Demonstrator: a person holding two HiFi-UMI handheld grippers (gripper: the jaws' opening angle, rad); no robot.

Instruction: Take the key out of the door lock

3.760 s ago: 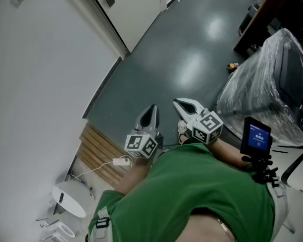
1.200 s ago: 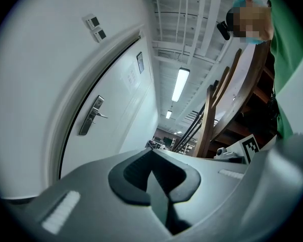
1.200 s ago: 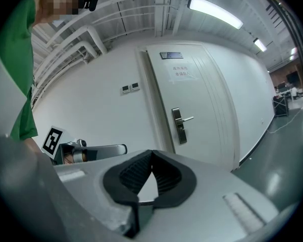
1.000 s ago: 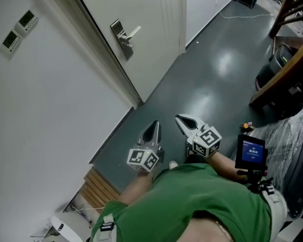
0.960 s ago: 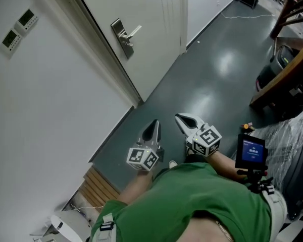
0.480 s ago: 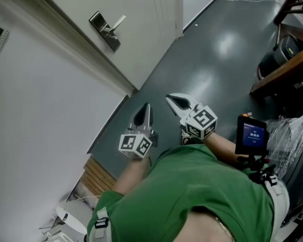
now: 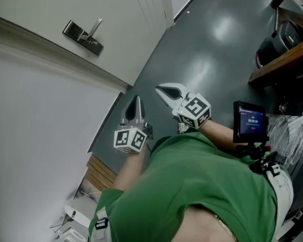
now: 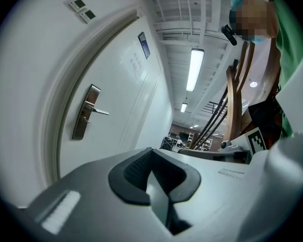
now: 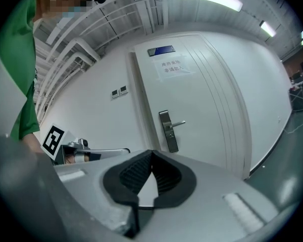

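Observation:
A white door (image 7: 126, 14) carries a metal lock plate with a lever handle (image 7: 84, 36), also seen as the lock plate (image 8: 85, 112) in the left gripper view and the lock plate (image 9: 168, 130) in the right gripper view. No key can be made out at this distance. My left gripper (image 7: 135, 102) and right gripper (image 7: 161, 88) are held side by side in front of the person in a green shirt, both shut and empty, well short of the door. The left gripper (image 8: 151, 153) and right gripper (image 9: 151, 155) point toward the door.
A grey-white wall (image 7: 35, 115) runs left of the door frame, with two small wall panels (image 8: 82, 10) beside it. Dark glossy floor (image 7: 207, 49) stretches ahead. A phone on a mount (image 7: 249, 122) sits at the right, with wooden furniture (image 7: 280, 59) and a plastic-wrapped object (image 7: 298, 135) behind it.
Both grippers and the view have moved forward toward the door; the lock plate has slid up and left in the head view and the wall panels have left it. Both grippers stay shut.

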